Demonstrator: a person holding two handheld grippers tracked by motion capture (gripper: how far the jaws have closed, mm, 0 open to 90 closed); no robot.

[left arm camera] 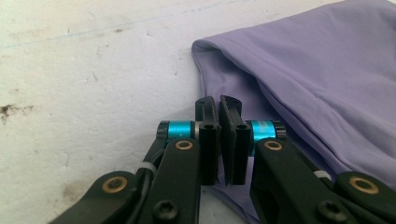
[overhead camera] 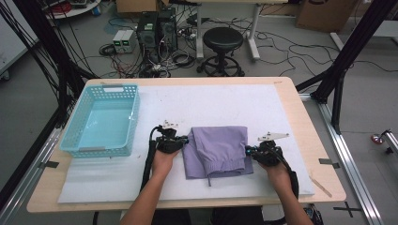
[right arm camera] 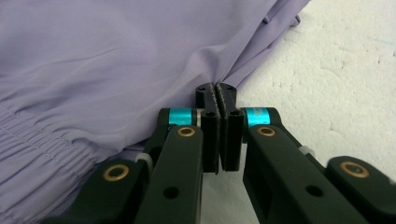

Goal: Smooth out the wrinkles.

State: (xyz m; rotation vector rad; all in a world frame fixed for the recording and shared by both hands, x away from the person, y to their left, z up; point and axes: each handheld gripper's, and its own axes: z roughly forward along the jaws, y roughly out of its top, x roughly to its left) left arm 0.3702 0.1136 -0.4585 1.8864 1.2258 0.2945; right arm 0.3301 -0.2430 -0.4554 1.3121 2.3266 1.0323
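White foam mat (overhead camera: 281, 112) carrying folded lilac shorts (overhead camera: 218, 150) at its middle, turquoise basket (overhead camera: 105, 119) well apart to the left. Left gripper (left arm camera: 219, 105) and right gripper (right arm camera: 218, 89) both closing tight on opposite side edges of the cloth; possibly catching only the top layer, letting the fold fall open on lifting. Hard telling how many layers each bite holds, fabric hiding behind the pads.

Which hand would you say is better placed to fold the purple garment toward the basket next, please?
Probably the right: the right claw is pinched on the purple garment at its edge farthest from the basket, so it could carry that edge over. The left claw grips the near edge.
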